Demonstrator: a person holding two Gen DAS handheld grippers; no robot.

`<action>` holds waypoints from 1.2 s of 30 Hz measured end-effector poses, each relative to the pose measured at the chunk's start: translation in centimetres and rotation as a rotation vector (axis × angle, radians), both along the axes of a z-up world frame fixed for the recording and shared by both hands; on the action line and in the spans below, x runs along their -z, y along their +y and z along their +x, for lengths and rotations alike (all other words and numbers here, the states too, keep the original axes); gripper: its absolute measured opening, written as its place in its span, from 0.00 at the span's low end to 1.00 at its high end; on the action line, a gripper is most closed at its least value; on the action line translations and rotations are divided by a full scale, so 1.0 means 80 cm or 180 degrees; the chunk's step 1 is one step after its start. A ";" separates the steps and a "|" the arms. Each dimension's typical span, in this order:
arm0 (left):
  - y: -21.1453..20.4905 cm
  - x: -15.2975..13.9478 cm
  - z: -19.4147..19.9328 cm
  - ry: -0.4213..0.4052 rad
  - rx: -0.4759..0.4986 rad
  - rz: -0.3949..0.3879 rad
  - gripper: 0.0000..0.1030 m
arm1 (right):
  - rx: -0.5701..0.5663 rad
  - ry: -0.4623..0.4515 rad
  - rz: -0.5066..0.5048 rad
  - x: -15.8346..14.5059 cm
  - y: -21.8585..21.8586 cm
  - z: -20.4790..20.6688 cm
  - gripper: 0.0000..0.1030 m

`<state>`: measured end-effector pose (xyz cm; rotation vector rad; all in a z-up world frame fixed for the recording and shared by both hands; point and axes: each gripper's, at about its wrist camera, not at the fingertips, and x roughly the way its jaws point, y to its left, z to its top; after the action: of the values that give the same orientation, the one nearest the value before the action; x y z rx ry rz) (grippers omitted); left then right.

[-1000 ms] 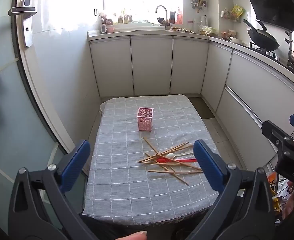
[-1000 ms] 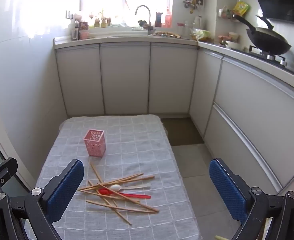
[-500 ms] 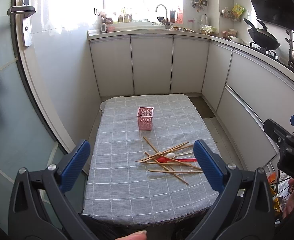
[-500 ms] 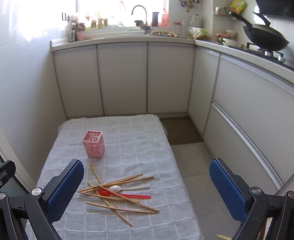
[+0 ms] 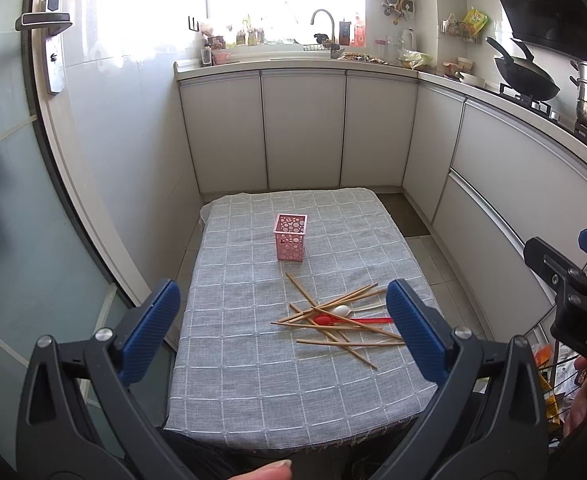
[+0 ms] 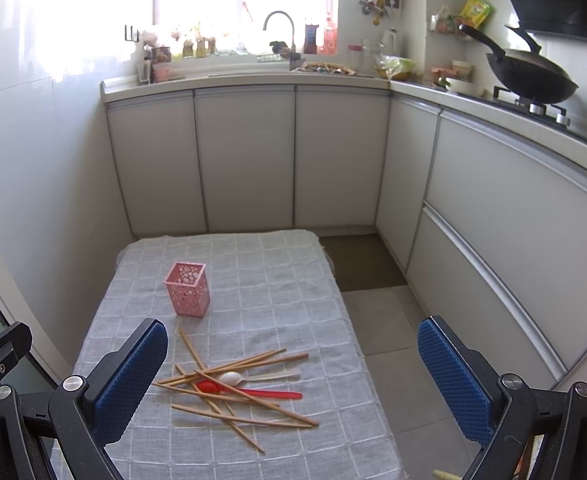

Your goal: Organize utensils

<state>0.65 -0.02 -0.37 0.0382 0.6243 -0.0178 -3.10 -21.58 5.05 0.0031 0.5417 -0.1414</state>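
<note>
- The left claw (image 5: 279,328) hangs above the near end of the cloth-covered counter (image 5: 253,380), its blue pads spread wide apart and gripping nothing.
- The right claw (image 6: 291,376) is likewise wide open and empty, off the counter's right side.
- A pink perforated utensil holder (image 5: 290,237) stands upright near the counter's middle, well apart from both claws.
- Wooden chopsticks (image 5: 333,328) lie in a crossed heap nearer the camera, with a red spoon (image 5: 349,320) and a white spoon (image 5: 343,311) among them.
- Only the left wrist view shows the glass door's handle (image 5: 43,22), a fingertip (image 5: 269,472) at the bottom edge, and the right claw's black frame.
- Only the right wrist view shows the bare floor tiles (image 6: 397,380) beside the counter.
</note>
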 end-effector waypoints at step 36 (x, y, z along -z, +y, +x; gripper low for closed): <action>0.004 -0.002 -0.001 -0.0014 -0.0027 -0.0006 0.99 | 0.0003 0.0010 -0.0022 0.000 0.007 0.005 1.00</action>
<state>0.53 0.26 -0.20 0.0339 0.6199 -0.0102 -2.72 -21.03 5.06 -0.0036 0.5444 -0.1442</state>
